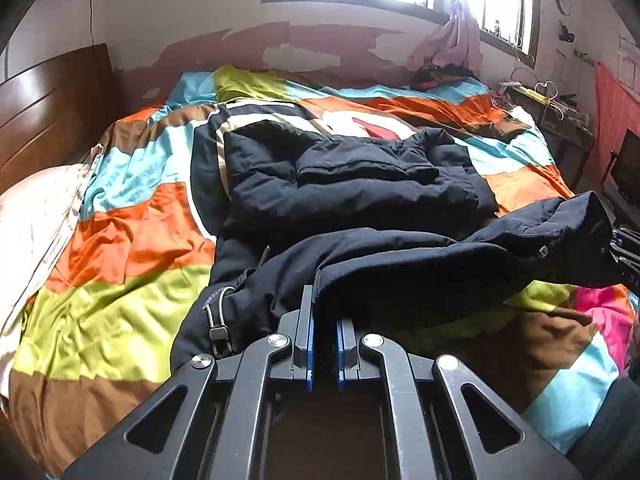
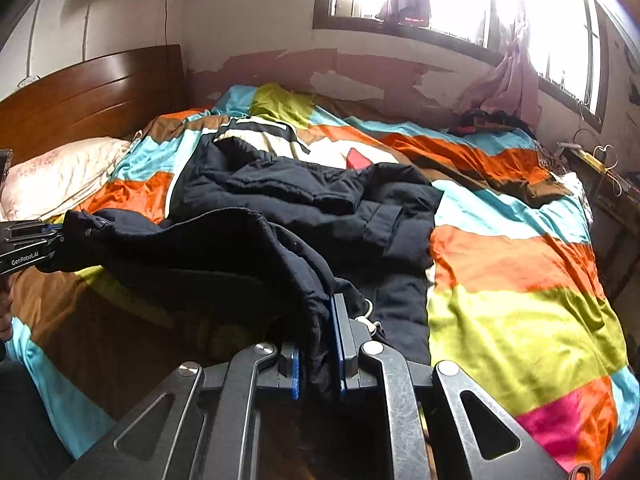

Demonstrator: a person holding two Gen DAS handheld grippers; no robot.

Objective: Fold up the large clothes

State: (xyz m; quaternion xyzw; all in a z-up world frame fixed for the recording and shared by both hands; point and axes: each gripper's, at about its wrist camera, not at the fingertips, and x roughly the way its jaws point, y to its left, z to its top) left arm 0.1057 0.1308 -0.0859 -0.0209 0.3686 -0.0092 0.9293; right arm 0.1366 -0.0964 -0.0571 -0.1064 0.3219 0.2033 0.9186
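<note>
Above the striped quilt (image 1: 132, 240), both tools, left (image 1: 323, 312) and right (image 2: 320, 344), clamped on the dark jacket's (image 1: 360, 184) lifted hem.

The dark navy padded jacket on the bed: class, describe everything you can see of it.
The dark navy padded jacket looks soft, quilted and matte, with a flap pocket and an elastic drawcord with a metal toggle near its hem. It lies rumpled on the multicoloured striped quilt. The left gripper and right gripper each clamp its near edge, lifting that band off the quilt.
</note>
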